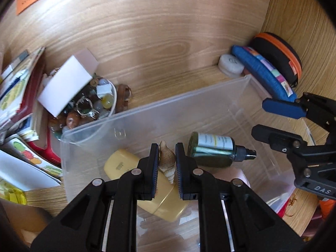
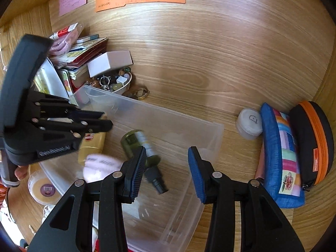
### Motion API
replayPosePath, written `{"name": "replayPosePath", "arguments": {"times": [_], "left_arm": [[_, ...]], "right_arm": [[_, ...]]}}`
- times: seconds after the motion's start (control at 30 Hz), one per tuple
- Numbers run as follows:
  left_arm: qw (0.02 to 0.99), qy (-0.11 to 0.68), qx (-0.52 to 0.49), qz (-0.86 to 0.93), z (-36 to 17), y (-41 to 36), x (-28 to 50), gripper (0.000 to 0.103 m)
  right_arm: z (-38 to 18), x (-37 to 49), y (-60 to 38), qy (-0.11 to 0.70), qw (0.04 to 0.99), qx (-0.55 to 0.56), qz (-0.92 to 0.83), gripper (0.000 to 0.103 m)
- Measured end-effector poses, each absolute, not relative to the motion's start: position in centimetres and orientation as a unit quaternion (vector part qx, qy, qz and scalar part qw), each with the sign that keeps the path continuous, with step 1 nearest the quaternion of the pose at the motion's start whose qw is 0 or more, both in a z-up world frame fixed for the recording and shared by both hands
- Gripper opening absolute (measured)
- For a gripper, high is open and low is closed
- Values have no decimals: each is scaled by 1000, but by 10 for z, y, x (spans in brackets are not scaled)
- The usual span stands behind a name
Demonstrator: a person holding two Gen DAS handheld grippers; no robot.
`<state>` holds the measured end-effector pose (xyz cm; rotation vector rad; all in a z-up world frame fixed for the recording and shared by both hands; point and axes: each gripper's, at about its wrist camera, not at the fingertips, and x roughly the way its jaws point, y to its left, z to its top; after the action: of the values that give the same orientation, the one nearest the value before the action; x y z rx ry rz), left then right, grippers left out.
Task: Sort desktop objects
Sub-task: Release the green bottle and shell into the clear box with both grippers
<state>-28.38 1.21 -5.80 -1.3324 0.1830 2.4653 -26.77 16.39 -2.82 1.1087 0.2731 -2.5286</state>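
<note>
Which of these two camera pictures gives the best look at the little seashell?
The left wrist view: the seashell sits centred and sharp, pinched in the left gripper above the clear bin. The right wrist view shows only a blurred sliver of it.

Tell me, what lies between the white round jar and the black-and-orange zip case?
The blue patchwork pouch stands between the white round jar and the black-and-orange zip case, clearest in the right wrist view.

One bin (image 2: 210,130), one bottle (image 1: 212,149), one shell (image 1: 167,159), two pouches (image 2: 281,155).
</note>
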Motion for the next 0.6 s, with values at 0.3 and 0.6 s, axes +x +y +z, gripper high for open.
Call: {"name": "replayPosePath", "arguments": {"times": [0.3, 0.6], "left_arm": [[155, 86, -491, 853, -67, 21, -290, 15], [142, 74, -493, 855, -65, 19, -291, 32]], "right_arm": [[-35, -271, 158, 86, 198, 405, -889, 38], [-35, -267, 155, 88, 210, 411, -883, 39]]}}
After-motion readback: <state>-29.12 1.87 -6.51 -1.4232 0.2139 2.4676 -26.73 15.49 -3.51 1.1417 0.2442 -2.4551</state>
